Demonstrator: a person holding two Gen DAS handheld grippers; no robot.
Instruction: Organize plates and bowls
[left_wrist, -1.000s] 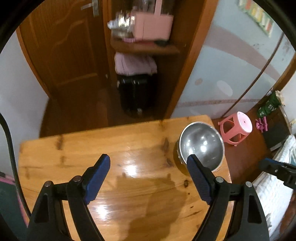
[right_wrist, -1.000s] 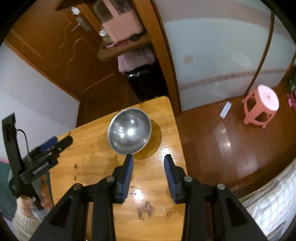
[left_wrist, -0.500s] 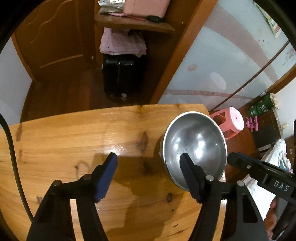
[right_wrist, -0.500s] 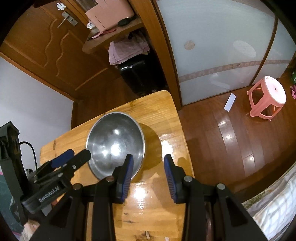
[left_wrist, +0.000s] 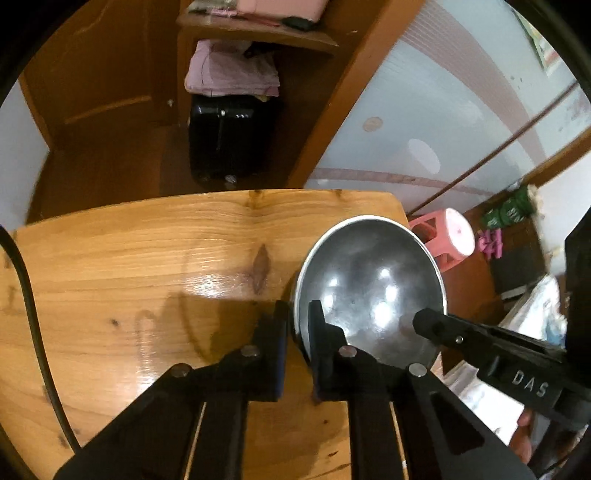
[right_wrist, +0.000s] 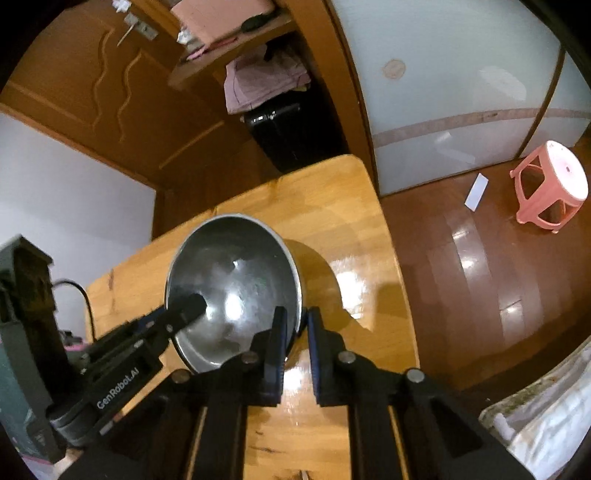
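Bowl (left_wrist: 373, 291) of shiny steel sits on a wooden table (left_wrist: 147, 266), near the far corner on the person's right. Two grippers meet it from opposite sides. The left gripper (left_wrist: 297, 328) straddles the rim on the bowl's left side, one finger outside the wall and one inside, narrowed to a thin gap that seems to pinch the metal. The right gripper (right_wrist: 295, 332) does the same on the bowl's right side, its fingers drawn close around the rim; glare makes it hard to be sure either pair truly presses the steel. Neither arm is nearer: the bowl lies directly between them, just ahead of both sets of fingertips. It appears tilted slightly, though the lens distorts this. A pink stool (right_wrist: 550, 184) stands on the floor beyond the table.
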